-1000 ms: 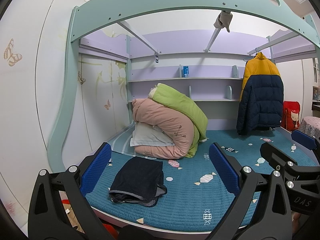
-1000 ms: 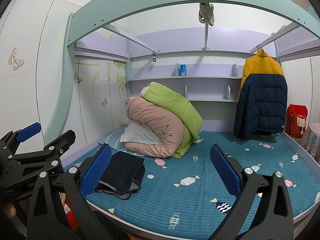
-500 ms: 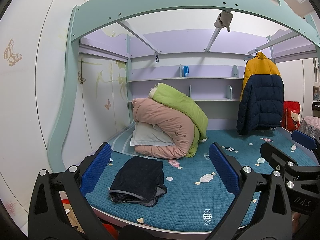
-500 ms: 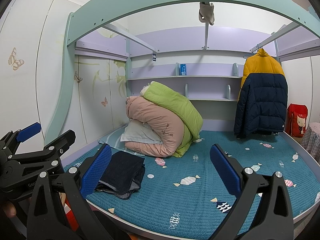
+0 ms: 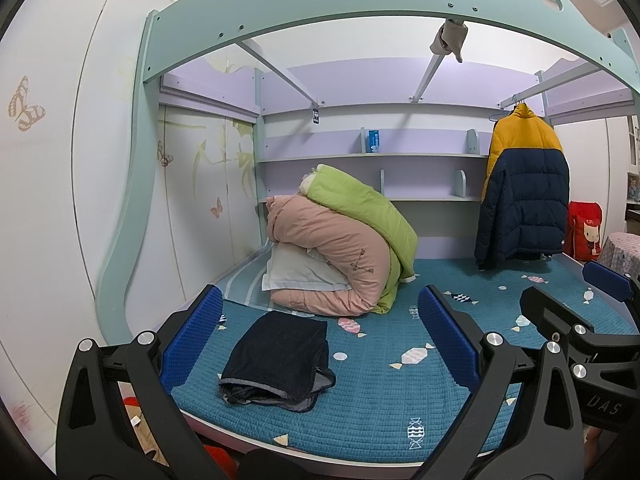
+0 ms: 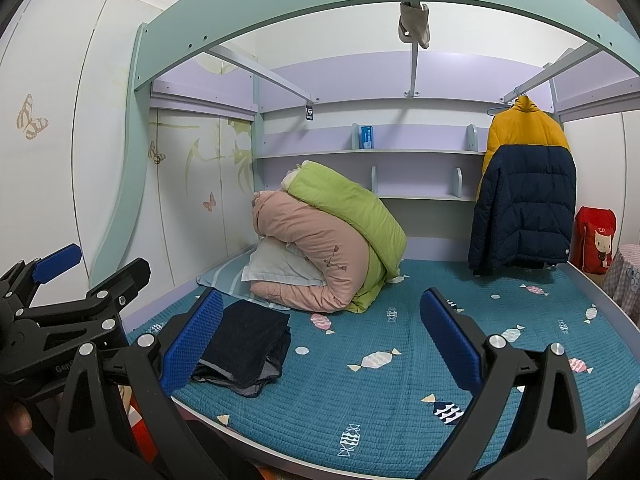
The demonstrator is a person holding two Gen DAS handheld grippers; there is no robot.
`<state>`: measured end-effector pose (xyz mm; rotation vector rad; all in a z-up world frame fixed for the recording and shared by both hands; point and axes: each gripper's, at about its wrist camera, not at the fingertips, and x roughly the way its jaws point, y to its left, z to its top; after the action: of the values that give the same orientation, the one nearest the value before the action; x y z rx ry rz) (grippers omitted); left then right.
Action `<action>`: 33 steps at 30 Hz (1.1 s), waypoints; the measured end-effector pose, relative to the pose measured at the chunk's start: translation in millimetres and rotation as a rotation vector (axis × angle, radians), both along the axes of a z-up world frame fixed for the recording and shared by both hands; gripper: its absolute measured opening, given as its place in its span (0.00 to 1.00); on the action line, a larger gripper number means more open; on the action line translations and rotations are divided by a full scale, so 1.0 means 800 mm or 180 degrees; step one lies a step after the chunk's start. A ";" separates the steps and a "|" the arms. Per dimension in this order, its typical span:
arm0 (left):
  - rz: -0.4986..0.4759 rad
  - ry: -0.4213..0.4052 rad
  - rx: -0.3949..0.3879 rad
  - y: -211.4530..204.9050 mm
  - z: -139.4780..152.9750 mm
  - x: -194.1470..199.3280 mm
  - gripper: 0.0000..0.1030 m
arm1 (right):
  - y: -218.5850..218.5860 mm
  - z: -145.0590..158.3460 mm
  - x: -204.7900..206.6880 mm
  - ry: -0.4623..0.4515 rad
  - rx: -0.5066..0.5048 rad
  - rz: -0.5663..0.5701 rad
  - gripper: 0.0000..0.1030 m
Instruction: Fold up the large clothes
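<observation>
Left gripper point(image 5: 318, 330) spread wide, nothing between its pads, held off the near edge of the bed point(image 5: 400, 412). Dark folded garment point(image 5: 280, 362) lies flat on the teal mattress just ahead of this gripper, between its two fingers in the left wrist view and closer to the left finger; not touched. Behind it, farther ahead, the pink and green quilt pile point(image 5: 340, 252) sits against the back shelves. Right gripper point(image 6: 320, 330) also spread wide and empty, beside the left one; from its camera the garment point(image 6: 248, 346) is just ahead of its left finger. Well ahead and to the right, a yellow and navy puffer jacket point(image 6: 524, 196) hangs on the rail. Progress: the dark garment looks folded already, so that piece seems done; the jacket, if part of the job, is unfolded. Versus the earlier frames: no visible change, grippers and garment in the same places.
</observation>
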<state>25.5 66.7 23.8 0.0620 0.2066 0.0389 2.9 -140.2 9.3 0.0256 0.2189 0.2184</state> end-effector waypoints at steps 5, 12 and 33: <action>0.0000 -0.0001 0.0000 0.000 0.000 0.000 0.95 | 0.000 0.000 -0.001 0.0000 0.0002 0.0003 0.93; -0.0004 0.0000 0.0001 0.001 0.002 0.001 0.95 | -0.001 0.001 0.000 0.0001 0.0002 0.0005 0.93; 0.0098 0.0146 0.0087 0.007 -0.017 0.017 0.95 | -0.003 -0.016 0.028 0.0145 0.0063 0.0029 0.93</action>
<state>39.3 72.2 10.1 0.0870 0.2530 0.0710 25.3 -142.6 -3.3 0.0492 0.2622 0.2291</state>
